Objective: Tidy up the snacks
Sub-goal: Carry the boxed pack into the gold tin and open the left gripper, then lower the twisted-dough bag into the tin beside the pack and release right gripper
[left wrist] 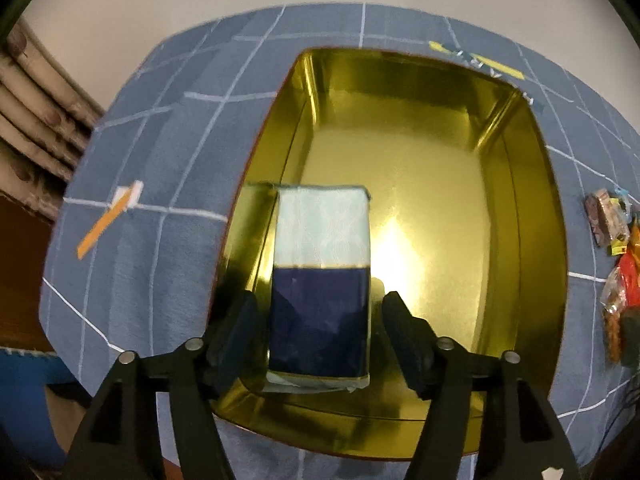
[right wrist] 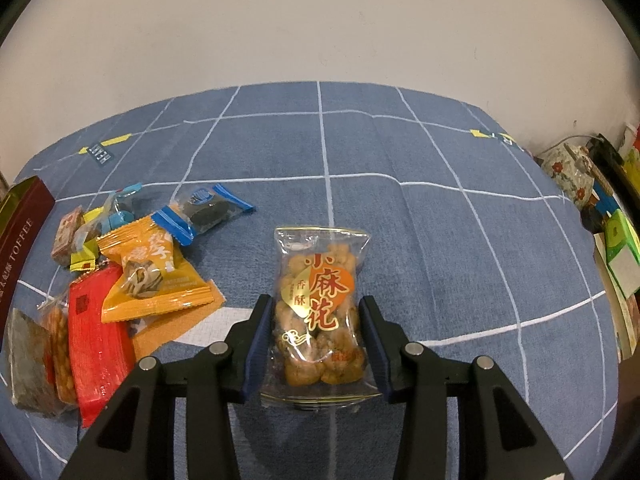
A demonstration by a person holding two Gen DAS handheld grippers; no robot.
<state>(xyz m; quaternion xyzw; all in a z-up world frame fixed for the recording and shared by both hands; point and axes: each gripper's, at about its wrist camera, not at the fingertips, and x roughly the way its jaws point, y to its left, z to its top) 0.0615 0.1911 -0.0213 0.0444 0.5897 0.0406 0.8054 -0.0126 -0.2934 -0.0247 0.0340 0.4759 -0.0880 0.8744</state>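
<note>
In the left wrist view a gold tin box (left wrist: 520, 208) sits open on the blue checked cloth. A blue-and-white packet (left wrist: 320, 280) lies in its near left part. My left gripper (left wrist: 320, 308) is open, its fingers on either side of the packet with gaps. In the right wrist view my right gripper (right wrist: 316, 312) holds a clear bag of fried dough twists (right wrist: 320, 300) between its fingers, the pads pressed against the bag's sides. A pile of snack packets (right wrist: 120, 276) lies to the left on the cloth.
The tin's dark red side with "TOFFEE" lettering (right wrist: 20, 232) is at the far left of the right wrist view. Clutter and a floral pot (right wrist: 572, 172) sit past the cloth's right edge. Some snacks (left wrist: 616, 264) show right of the tin. A wall stands behind.
</note>
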